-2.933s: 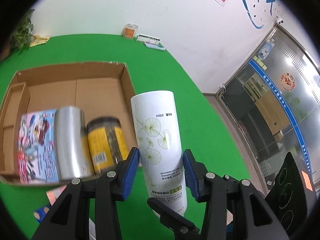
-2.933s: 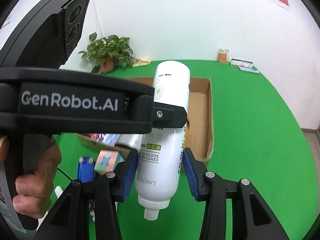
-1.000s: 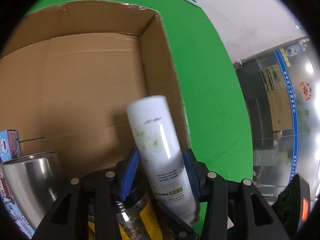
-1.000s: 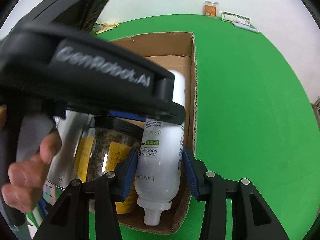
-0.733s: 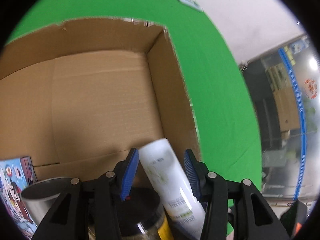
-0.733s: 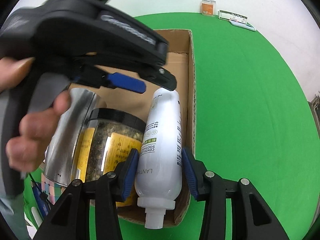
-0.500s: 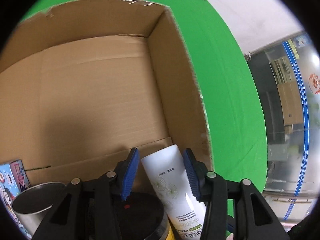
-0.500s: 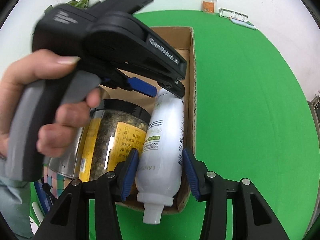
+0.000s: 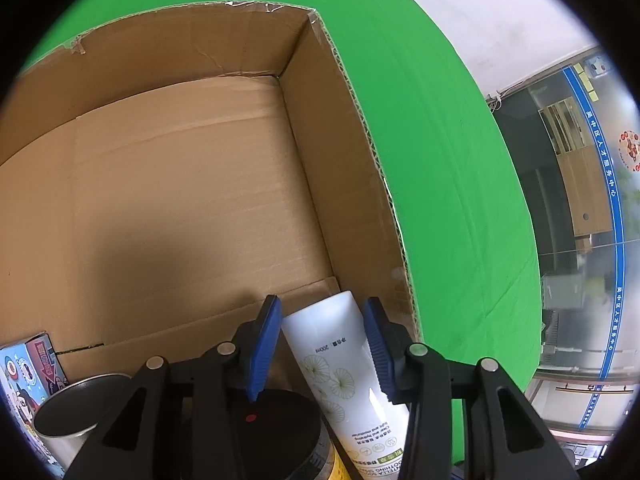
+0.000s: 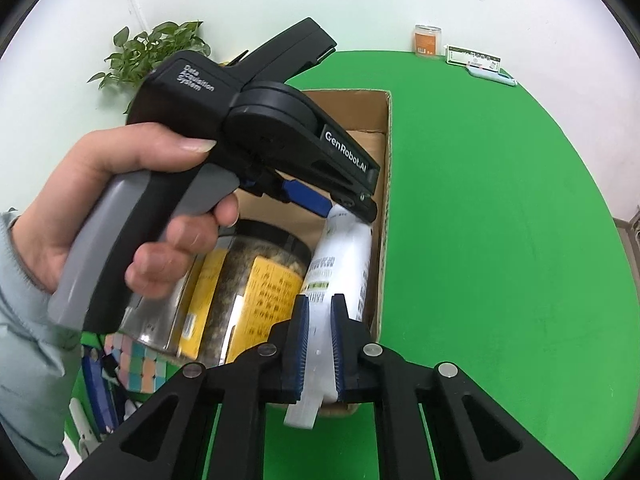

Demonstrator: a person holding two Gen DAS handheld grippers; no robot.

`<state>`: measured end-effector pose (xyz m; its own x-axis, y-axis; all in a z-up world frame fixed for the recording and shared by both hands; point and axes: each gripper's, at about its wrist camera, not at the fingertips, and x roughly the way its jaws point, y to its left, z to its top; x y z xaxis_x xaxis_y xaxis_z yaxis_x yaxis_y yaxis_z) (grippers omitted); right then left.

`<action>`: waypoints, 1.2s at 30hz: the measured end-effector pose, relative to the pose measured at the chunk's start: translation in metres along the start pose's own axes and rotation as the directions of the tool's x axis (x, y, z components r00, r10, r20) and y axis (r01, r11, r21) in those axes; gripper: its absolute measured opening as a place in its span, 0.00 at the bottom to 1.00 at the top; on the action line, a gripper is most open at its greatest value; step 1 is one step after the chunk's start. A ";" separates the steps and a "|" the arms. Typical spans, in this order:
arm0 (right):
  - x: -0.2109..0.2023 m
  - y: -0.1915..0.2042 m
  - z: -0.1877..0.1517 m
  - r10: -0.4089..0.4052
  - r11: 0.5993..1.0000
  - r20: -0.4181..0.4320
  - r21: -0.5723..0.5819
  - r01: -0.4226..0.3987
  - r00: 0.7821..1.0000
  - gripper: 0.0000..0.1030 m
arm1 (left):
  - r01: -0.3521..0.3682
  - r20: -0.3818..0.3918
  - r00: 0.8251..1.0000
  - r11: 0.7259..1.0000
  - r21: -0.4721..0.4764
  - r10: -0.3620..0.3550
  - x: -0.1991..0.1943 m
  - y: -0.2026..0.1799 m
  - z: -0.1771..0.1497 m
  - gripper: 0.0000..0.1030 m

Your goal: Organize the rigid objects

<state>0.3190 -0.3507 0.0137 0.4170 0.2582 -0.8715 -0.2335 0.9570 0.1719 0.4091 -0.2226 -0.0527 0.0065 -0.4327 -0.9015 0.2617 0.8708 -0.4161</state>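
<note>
A white bottle (image 9: 336, 368) with flower prints lies tilted in the right front corner of the cardboard box (image 9: 352, 128), against a black-lidded jar (image 9: 280, 432). My left gripper (image 9: 322, 312) is shut on the bottle's base end, with a blue pad on each side. In the right wrist view the same left gripper (image 10: 348, 204) holds the bottle (image 10: 344, 256) from above, in a person's hand (image 10: 132, 200). My right gripper (image 10: 320, 300) is over the bottle's neck end, its pads almost together. White shows through the slit and the cap sticks out below, over the box's front wall.
The yellow-labelled jar (image 10: 256, 280), a steel cup (image 9: 76, 404) and a colourful carton (image 9: 24, 368) fill the box's front row. The box floor behind them is bare. A pastel cube (image 10: 136, 364) lies outside the box. A plant (image 10: 152, 52) and an orange jar (image 10: 427, 40) stand far back.
The bottle has gone down into the box beside the jar. My right gripper's jaws went from wide around the bottle's shoulder to nearly together. The left gripper stayed on the bottle's base.
</note>
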 end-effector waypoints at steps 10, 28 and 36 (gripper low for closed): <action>-0.056 -0.001 -0.035 0.080 0.995 0.055 -0.065 -0.076 0.995 0.10 | 0.030 -0.013 0.999 1.000 -0.004 -0.030 0.000 0.014 -0.002 0.40; -0.028 0.017 -0.069 0.053 0.994 -0.005 -0.093 -0.053 0.999 0.03 | 0.023 -0.046 0.999 0.999 0.025 -0.022 0.002 0.009 0.006 0.40; -0.033 0.008 -0.075 0.037 0.997 0.013 -0.070 -0.036 0.999 0.02 | -0.017 -0.018 1.000 0.997 0.080 0.018 -0.005 0.000 0.003 0.47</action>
<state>0.2381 -0.3617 0.0092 0.4194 0.2951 -0.8585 -0.3092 0.9356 0.1705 0.4121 -0.2209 -0.0483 -0.0063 -0.4123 -0.9110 0.3375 0.8567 -0.3901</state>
